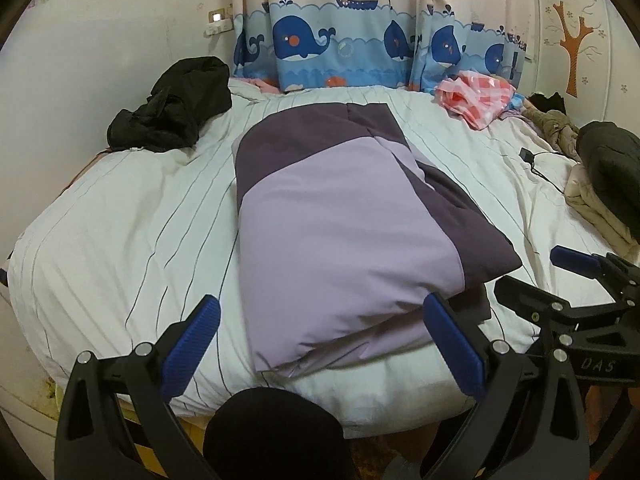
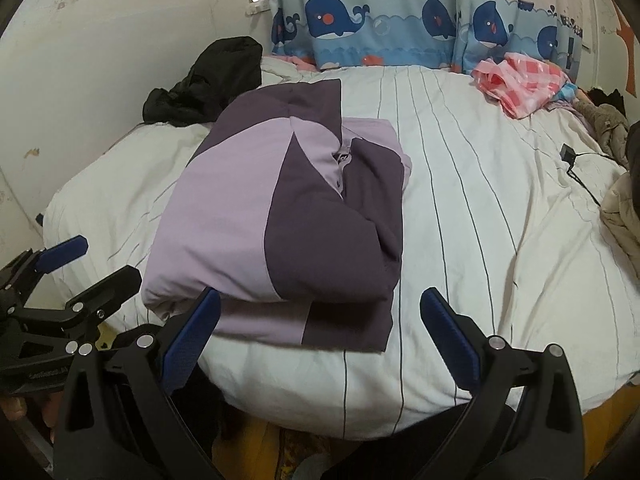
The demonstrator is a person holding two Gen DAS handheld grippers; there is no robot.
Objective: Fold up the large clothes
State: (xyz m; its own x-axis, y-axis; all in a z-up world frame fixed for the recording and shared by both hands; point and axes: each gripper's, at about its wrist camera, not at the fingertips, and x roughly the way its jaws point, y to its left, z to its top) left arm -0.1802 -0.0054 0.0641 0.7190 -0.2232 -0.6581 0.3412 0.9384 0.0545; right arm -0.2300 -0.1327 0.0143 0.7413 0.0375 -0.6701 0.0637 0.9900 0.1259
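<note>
Both tools are hovering at the near edge of the bed, each with its blue-padded fingers spread wide and gripping nothing. Left tool is sitting just in front of the jacket, its right finger lying against the jacket's near right corner while its left finger is hanging over bare sheet. Right tool is hovering at the jacket's near edge, its left finger overlapping the folded hem and its right finger standing over the striped sheet well clear of the cloth. Each tool is showing at the side of the other's view: the right tool at the lower right of the left view, the left tool at the lower left of the right view.

The jacket, light lilac with dark purple panels, is lying folded into a thick bundle in the middle of the white striped bed, its length running away toward the curtain with whales on it. A black garment is lying crumpled at the bed's far left, well apart from the jacket. A pink checked cloth is lying at the far right near the curtain. More dark and beige clothes are piling at the right edge, with a small black charger and its cable beside them.
</note>
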